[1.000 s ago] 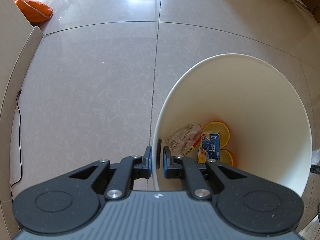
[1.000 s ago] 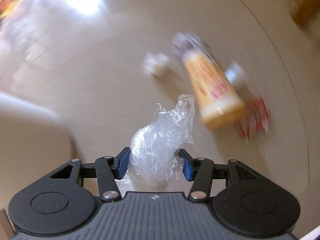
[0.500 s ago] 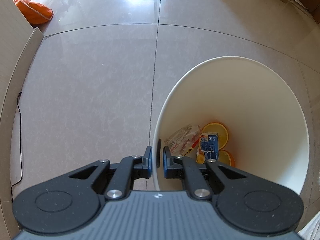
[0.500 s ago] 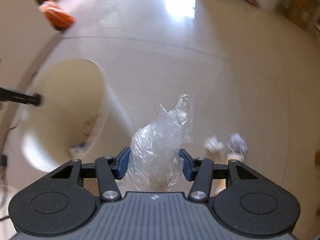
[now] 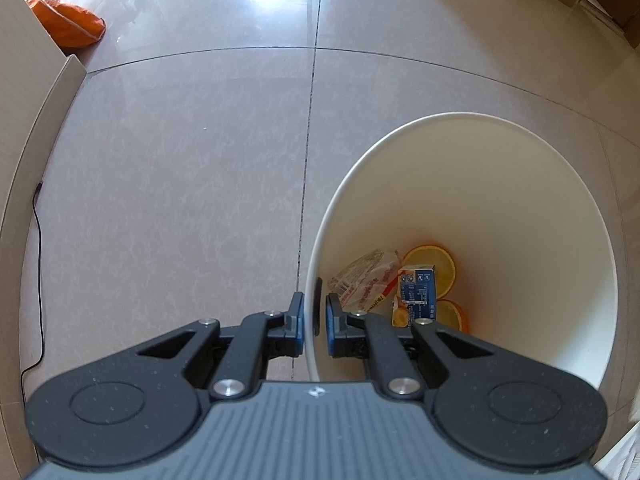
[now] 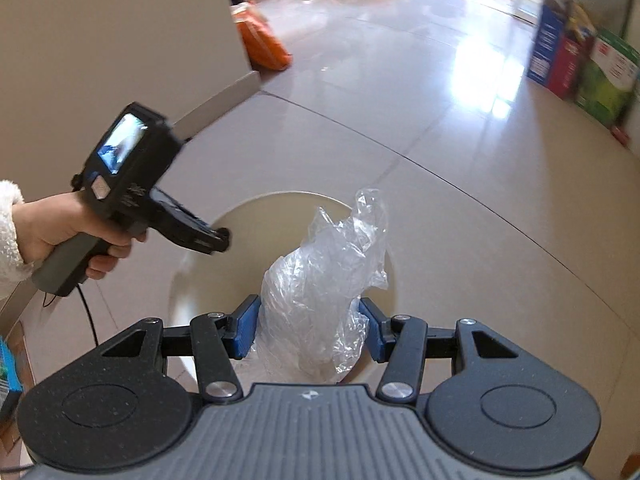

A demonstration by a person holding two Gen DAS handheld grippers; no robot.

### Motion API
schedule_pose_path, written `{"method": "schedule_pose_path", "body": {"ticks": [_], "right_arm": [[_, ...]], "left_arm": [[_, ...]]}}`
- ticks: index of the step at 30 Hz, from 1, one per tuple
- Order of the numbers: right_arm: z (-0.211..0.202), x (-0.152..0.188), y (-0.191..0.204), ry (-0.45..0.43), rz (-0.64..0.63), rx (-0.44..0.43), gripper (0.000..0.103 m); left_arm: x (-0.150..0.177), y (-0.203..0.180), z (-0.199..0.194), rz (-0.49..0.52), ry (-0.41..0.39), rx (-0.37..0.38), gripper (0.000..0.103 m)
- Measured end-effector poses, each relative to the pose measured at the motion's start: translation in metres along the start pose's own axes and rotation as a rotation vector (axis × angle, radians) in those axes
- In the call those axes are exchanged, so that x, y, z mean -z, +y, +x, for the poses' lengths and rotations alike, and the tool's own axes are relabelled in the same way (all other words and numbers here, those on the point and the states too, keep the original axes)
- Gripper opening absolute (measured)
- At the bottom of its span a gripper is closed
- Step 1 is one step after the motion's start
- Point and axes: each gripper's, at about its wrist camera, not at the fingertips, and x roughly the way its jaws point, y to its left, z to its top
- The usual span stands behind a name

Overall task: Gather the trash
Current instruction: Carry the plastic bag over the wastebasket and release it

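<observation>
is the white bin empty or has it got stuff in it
Not empty. The white bin holds a crumpled wrapper, a blue carton and orange slices at the bottom, mostly unfilled.

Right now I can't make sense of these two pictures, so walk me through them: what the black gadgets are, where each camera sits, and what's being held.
No robot here: a person holds a hand-held two-finger gripper in each hand, each with a camera looking along its fingers. The left camera shows the left gripper pinching the rim of a white bin standing on the tiled floor. Inside lie orange slices, a blue carton and a wrapper. The right camera shows the right gripper clamped on crumpled clear plastic, held above the same bin. At its left edge you see the person's left hand holding the other gripper.
</observation>
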Motion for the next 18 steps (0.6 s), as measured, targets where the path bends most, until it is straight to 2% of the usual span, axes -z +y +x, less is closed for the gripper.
{"method": "schedule_pose_path", "body": {"ticks": [3, 5, 7, 9, 18], "right_arm": [[0.014, -0.009, 0.007, 0.003, 0.007, -0.027, 0.058], [0.019, -0.012, 0.012, -0.003, 0.006, -0.035, 0.062], [0.022, -0.014, 0.011, -0.015, 0.026, -0.05, 0.085], [0.021, -0.015, 0.007, -0.036, 0.065, -0.067, 0.091], [0.021, -0.005, -0.007, -0.046, 0.07, -0.012, 0.093]], "left_arm": [[0.001, 0.001, 0.001, 0.001, 0.001, -0.001, 0.008], [0.001, 0.001, 0.001, 0.0, 0.003, -0.002, 0.008], [0.0, 0.001, 0.001, 0.0, 0.004, 0.0, 0.008], [-0.001, 0.0, 0.001, 0.003, 0.004, 0.001, 0.008], [-0.001, 0.002, 0.0, -0.002, 0.002, 0.007, 0.008]]}}
